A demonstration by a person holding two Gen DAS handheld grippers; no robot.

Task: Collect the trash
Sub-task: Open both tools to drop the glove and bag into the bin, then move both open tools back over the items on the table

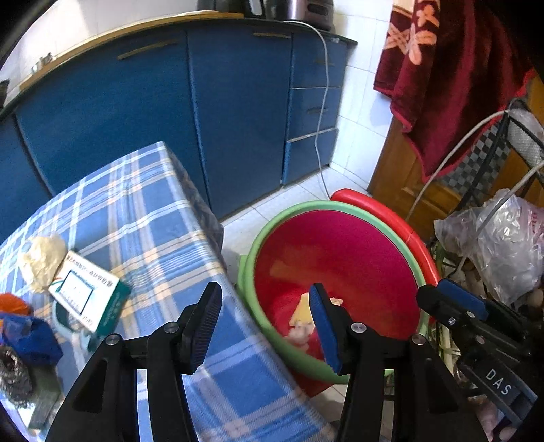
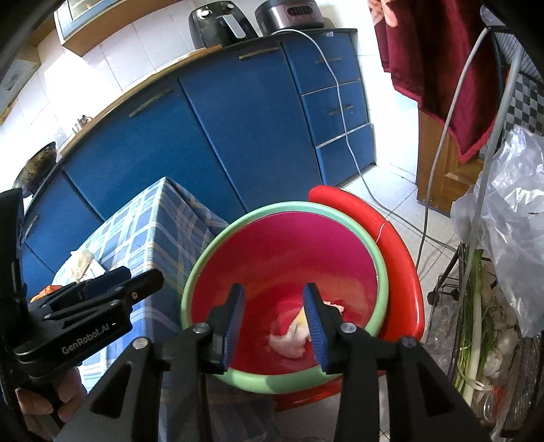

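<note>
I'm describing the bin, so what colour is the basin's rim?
Light green rim around a red inside, clearest in the right wrist view.

Count of things around the basin and desk

Two grippers were in view, the left gripper [image 1: 265,326] and the right gripper [image 2: 273,326]. One green-rimmed red basin [image 2: 382,272] held one heap of crumpled scraps [image 2: 292,341]. On the desk [image 1: 163,238] lay one green-and-white box [image 1: 86,292], one pale wad [image 1: 42,261] and one steel scourer [image 1: 13,377]. Two appliances [image 2: 221,23] stood on the counter.
</note>
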